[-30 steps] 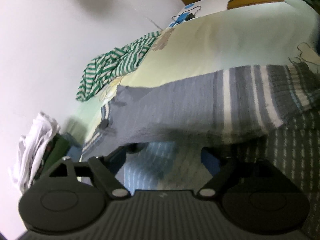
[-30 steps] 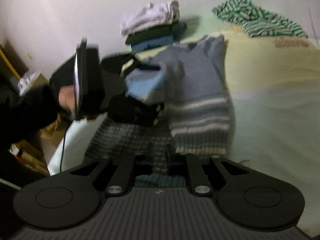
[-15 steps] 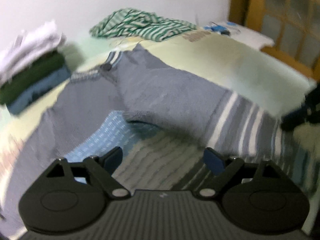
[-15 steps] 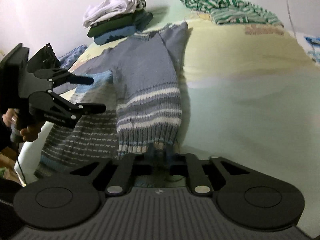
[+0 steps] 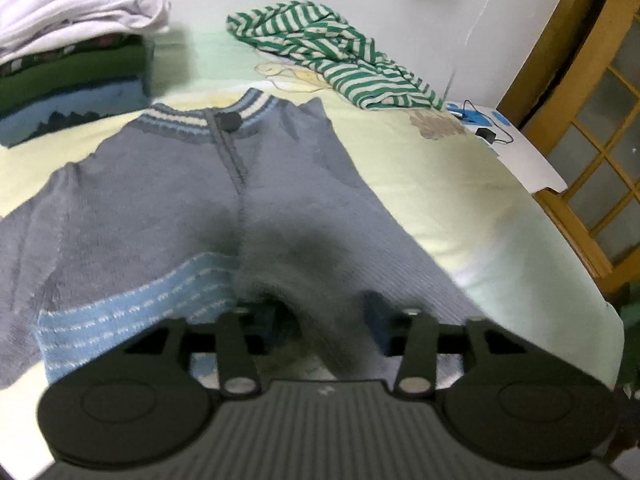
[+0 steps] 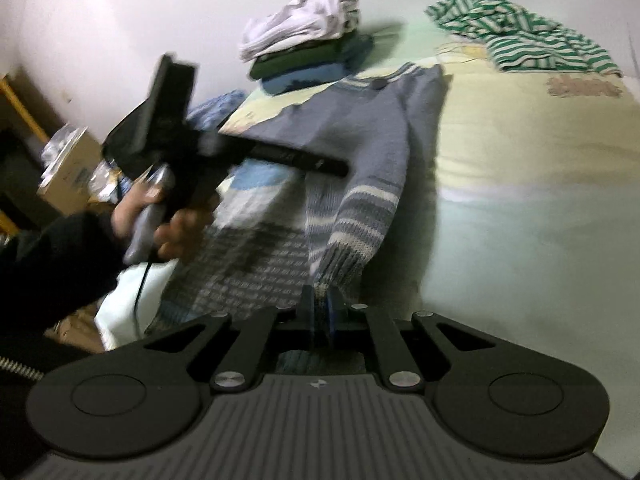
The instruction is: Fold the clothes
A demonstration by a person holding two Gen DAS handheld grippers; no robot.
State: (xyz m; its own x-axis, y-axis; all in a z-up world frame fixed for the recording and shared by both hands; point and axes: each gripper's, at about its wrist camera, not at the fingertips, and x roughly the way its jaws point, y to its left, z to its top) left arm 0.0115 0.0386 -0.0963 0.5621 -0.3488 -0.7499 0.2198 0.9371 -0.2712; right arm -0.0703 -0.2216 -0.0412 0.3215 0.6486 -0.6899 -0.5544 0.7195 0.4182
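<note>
One sweater (image 5: 168,208) on bed (image 5: 460,184), half folded; stack (image 5: 72,56) at 10 o'clock done, striped top (image 5: 332,52) at 1 o'clock left. Right gripper (image 6: 320,312) pinches hem; left gripper (image 5: 320,320) jaws closing around a fold.

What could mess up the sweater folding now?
1. The right hand-held gripper pinches only the striped cuff of the sweater, so a pull might slip it free or stretch it.
2. The left hand-held gripper is closing over a hump of sleeve; it may catch too much knit and wrinkle the fold.
3. The folded pile sits right by the collar, so a sweeping arm could knock it over.
</note>
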